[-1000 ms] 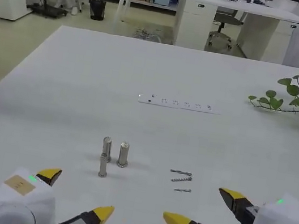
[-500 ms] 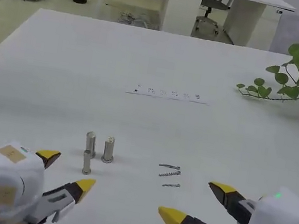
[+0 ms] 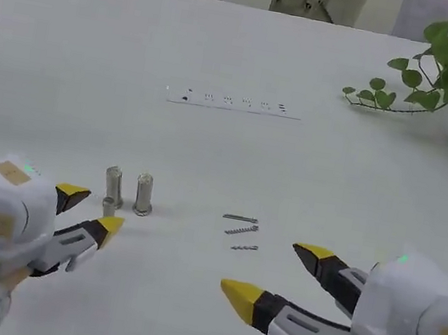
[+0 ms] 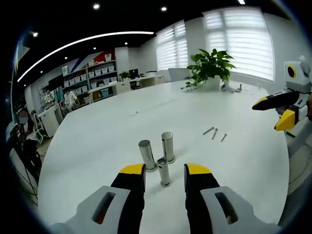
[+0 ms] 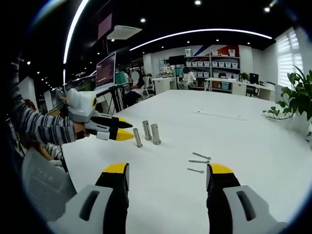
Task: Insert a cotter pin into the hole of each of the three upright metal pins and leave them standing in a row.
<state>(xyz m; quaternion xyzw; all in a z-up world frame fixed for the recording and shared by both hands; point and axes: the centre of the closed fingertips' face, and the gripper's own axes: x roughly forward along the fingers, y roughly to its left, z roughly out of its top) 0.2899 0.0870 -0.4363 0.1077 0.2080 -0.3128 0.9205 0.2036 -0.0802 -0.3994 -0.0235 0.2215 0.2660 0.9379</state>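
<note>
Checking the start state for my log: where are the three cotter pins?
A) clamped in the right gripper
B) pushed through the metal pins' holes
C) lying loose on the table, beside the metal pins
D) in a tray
C: the cotter pins lie flat on the table, apart from the upright metal pins, and the right gripper is open with nothing between its jaws.

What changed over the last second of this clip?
The left hand-held gripper advanced to the nearest metal pin, its open jaws now lined up on it without gripping. The right hand-held gripper stayed open, short of the cotter pins. Nothing was grasped; every pin kept its place.
</note>
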